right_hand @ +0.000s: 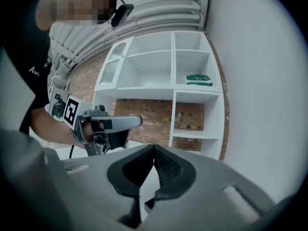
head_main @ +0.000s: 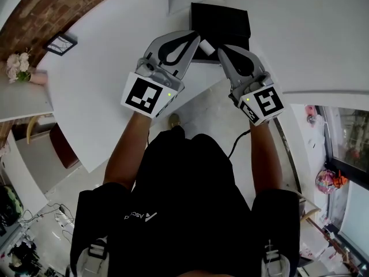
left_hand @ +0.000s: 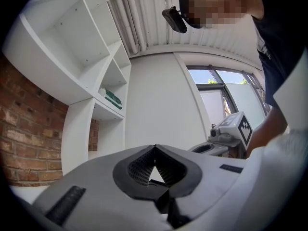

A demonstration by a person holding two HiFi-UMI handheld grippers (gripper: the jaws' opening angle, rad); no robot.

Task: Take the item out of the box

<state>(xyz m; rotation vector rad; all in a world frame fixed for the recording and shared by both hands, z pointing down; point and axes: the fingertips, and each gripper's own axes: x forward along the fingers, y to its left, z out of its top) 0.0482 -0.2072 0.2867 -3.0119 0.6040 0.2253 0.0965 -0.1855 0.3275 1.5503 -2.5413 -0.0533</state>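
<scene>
A black box lies on the white table, far from me at the top centre of the head view. A small pale object shows at the box's near edge; what it is I cannot tell. My left gripper hangs over the box's near left corner, shut, with nothing between its fingers. To its right my right gripper is also shut and holds nothing. Both gripper views point out over the room, so neither shows the box. Each shows the other gripper: the right gripper and the left gripper.
The table's near edge runs diagonally under my hands. A white shelf unit with a green item stands against a brick wall. Flowers sit on a surface at the left; a window is at the right.
</scene>
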